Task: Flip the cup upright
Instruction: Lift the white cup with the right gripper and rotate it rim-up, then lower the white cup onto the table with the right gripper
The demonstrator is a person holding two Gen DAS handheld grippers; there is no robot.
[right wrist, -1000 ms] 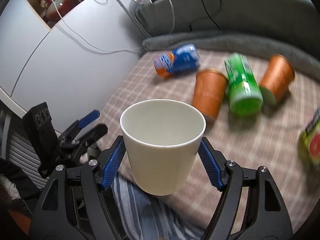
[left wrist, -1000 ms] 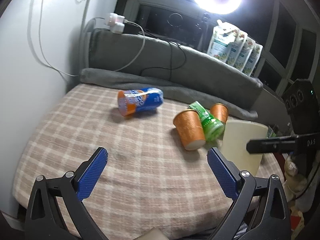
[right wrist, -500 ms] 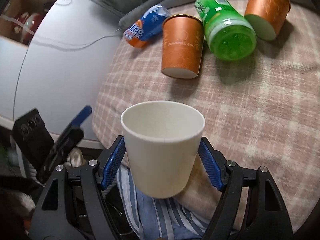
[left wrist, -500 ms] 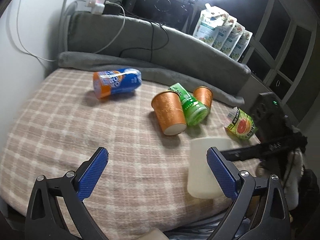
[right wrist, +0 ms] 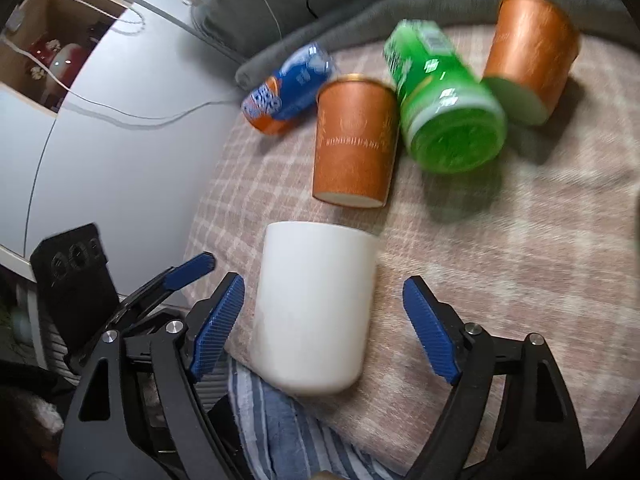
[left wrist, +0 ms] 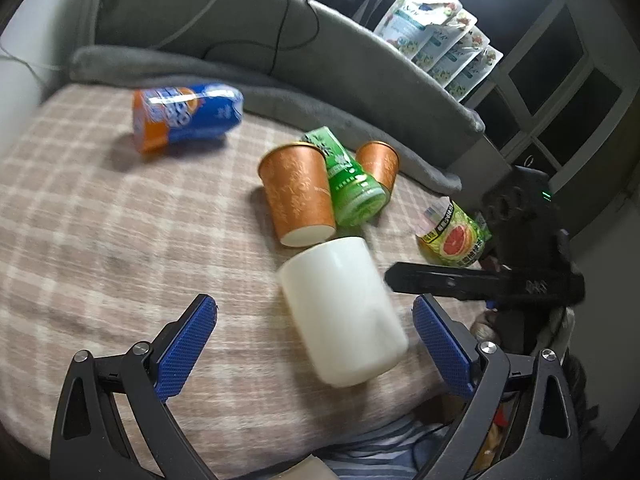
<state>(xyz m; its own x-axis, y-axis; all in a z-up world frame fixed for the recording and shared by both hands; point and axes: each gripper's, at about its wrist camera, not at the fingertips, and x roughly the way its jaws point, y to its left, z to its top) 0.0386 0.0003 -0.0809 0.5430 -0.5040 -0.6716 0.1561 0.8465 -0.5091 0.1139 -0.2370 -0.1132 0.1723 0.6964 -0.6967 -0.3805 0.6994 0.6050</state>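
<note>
One white cup (right wrist: pixel 314 308), two orange paper cups, one green can, one blue-and-orange can, one pouch with a grapefruit picture, all on a plaid blanket (left wrist: pixel 120 240) over what looks like a bed; four pale pouches (left wrist: pixel 436 36) lined along the grey backrest behind.

Right gripper (right wrist: pixel 324 316) fingers spread wide, released; white cup between them, apart from the right finger, contact with the left finger (right wrist: pixel 218 320) impossible to tell; cup near the front edge of the blanket, blurred, its wider end pointing away toward the nearer orange cup (right wrist: pixel 354 140); whether standing or lying unclear.

Left gripper (left wrist: pixel 314 340) fingers also wide open, gripping nothing; white cup (left wrist: pixel 342 312) seen partly between them, nearer the right finger (left wrist: pixel 440 346); a black finger of the right gripper just beside the cup on its right.

Nearer orange cup (left wrist: pixel 298 194) on its side just beyond the white cup, pale end toward the cameras; green can (right wrist: pixel 444 108) lying against it; second orange cup (right wrist: pixel 528 52) on the far side of the green can; blue-and-orange can (left wrist: pixel 186 116) lying apart to the left; grapefruit pouch (left wrist: pixel 454 236) off to the right near the blanket edge.
</note>
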